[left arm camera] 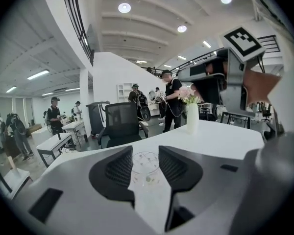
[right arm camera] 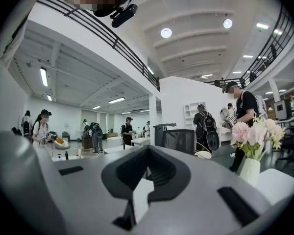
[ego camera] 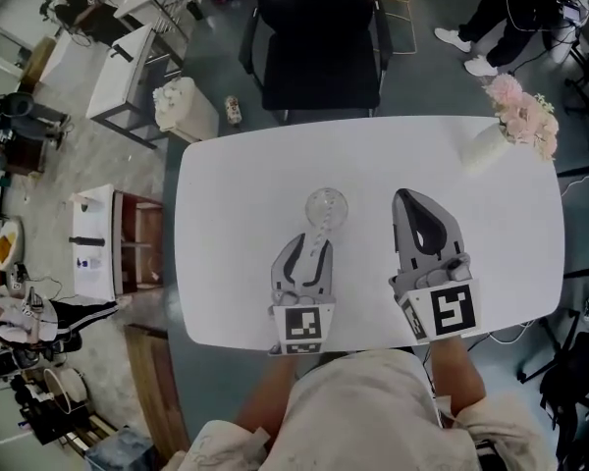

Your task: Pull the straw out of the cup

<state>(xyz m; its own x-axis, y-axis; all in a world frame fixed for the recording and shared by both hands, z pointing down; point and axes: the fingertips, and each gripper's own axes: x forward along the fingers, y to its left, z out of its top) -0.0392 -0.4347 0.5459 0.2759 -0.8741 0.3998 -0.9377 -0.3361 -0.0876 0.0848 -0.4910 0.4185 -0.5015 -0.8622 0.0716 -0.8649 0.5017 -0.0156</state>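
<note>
A clear cup [ego camera: 326, 207] stands upright on the white table [ego camera: 226, 263], just beyond my left gripper [ego camera: 312, 241]. That gripper is open, its tips point at the cup, and nothing is held between them. Its own view shows the cup [left arm camera: 146, 166] framed in the gap of the left gripper [left arm camera: 145, 153], a short way ahead of the pads. I cannot make out a straw with certainty. My right gripper [ego camera: 404, 196] hovers to the right of the cup with its tips together and nothing in them. The right gripper [right arm camera: 147, 151] points level over the table.
A white vase of pink flowers [ego camera: 515, 116] stands at the table's far right corner and also shows as the vase [right arm camera: 252, 146]. A black office chair [ego camera: 319, 37] stands behind the far edge. People walk and stand in the room beyond.
</note>
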